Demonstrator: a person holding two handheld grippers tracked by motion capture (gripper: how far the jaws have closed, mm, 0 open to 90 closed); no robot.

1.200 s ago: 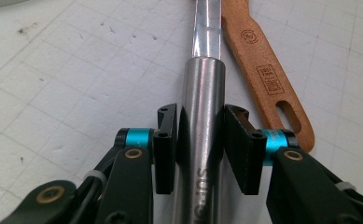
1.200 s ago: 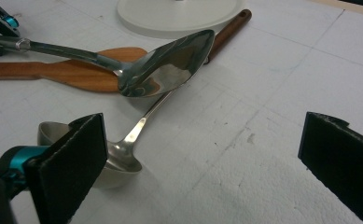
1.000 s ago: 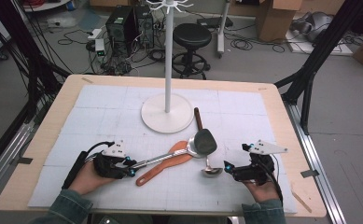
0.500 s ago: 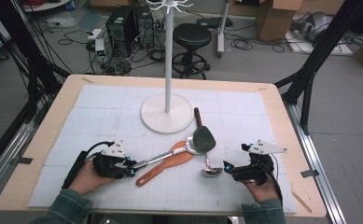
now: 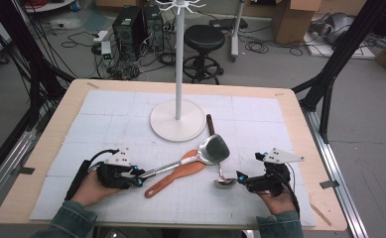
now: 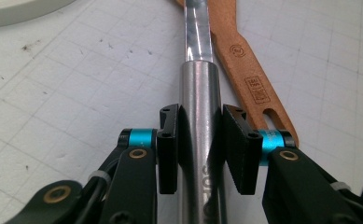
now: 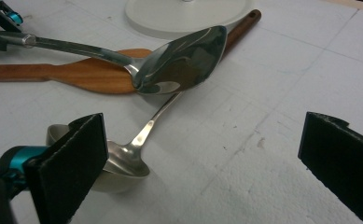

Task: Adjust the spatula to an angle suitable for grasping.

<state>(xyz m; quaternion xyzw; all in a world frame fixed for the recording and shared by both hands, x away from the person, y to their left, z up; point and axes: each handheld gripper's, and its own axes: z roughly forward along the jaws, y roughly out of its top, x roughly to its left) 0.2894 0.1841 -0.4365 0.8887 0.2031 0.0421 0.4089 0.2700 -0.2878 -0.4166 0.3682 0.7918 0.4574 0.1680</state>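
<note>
My left gripper [image 5: 137, 177] is shut on the steel handle [image 6: 200, 140] of a large serving spoon, with both pads pressing its sides. The spoon's bowl [image 5: 214, 148] [image 7: 181, 63] sits over the blade of a wooden spatula [image 5: 175, 176] [image 7: 76, 74] and over the thin stem of a small steel ladle [image 5: 224, 181] [image 7: 118, 168]. The ladle's brown handle end [image 5: 210, 122] points toward the stand. My right gripper [image 5: 240, 177] [image 7: 207, 158] stands open just right of the ladle's bowl, with nothing between its pads.
A white stand with a round base [image 5: 177, 121] [image 7: 188, 14] and a tall pole [image 5: 179, 59] rises at the middle of the white gridded mat [image 5: 106, 114]. The table's wooden edge [image 5: 309, 148] runs around the mat. A stool and cables lie on the floor beyond.
</note>
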